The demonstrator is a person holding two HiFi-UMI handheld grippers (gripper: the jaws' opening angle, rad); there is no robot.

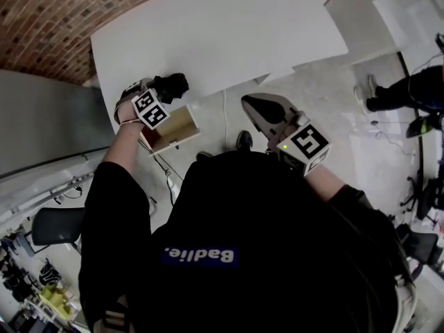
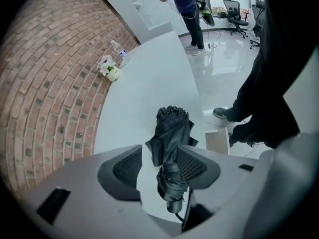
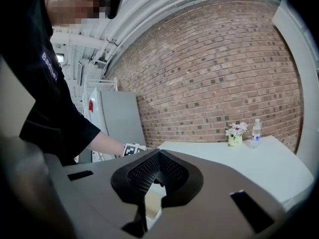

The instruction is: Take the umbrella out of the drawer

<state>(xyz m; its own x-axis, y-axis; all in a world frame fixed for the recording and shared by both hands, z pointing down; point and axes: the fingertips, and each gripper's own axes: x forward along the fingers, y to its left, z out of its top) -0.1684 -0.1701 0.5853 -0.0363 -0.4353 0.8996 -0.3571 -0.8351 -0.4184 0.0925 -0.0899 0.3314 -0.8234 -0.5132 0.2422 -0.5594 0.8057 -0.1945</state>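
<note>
A folded black umbrella (image 1: 172, 86) lies at the near left edge of the white table (image 1: 222, 33). In the left gripper view the umbrella (image 2: 172, 133) runs lengthwise between the jaws, handle end nearest the camera. My left gripper (image 1: 161, 93) points steeply down over it and is open (image 2: 160, 151): a strip of table shows between the left pad and the fabric, while the right pad is against it. Just below the table edge the wooden drawer (image 1: 173, 132) stands pulled out. My right gripper (image 1: 258, 107) hovers over the floor to the right, shut on nothing (image 3: 157, 156).
A small flower pot (image 2: 108, 69) and a water bottle (image 2: 119, 52) stand at the table's far end by the brick wall. A grey cabinet (image 1: 41, 123) is at the left. Another person (image 2: 187, 9) stands beyond the table, near office chairs (image 2: 234, 9).
</note>
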